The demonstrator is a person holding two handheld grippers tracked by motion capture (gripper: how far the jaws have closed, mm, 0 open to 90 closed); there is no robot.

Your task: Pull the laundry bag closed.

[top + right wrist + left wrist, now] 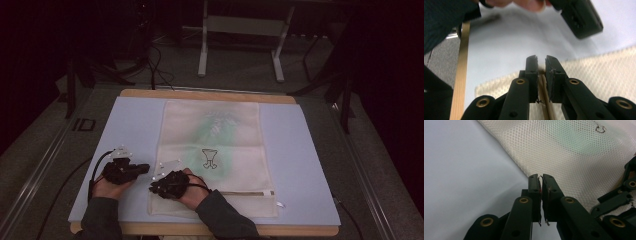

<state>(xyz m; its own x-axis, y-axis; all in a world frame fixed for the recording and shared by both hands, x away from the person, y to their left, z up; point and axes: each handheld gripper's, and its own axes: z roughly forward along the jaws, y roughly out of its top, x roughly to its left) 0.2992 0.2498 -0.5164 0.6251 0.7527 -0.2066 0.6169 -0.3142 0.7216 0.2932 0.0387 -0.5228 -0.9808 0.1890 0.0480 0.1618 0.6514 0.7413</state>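
Observation:
A cream mesh bag lies flat on a pale blue mat, with a green tint and a small dark printed figure at its middle. My left gripper rests on the mat just left of the bag. In the left gripper view its jaws are shut, and the gripper has its tips at the edge of the mesh. My right gripper lies over the bag's near left corner. Its jaws are pressed onto a tan seam strip of the bag.
A zipper runs along the bag's near right part. The mat sits on a wooden board whose edge shows at the far side. A white table frame and cables stand on the dark floor beyond.

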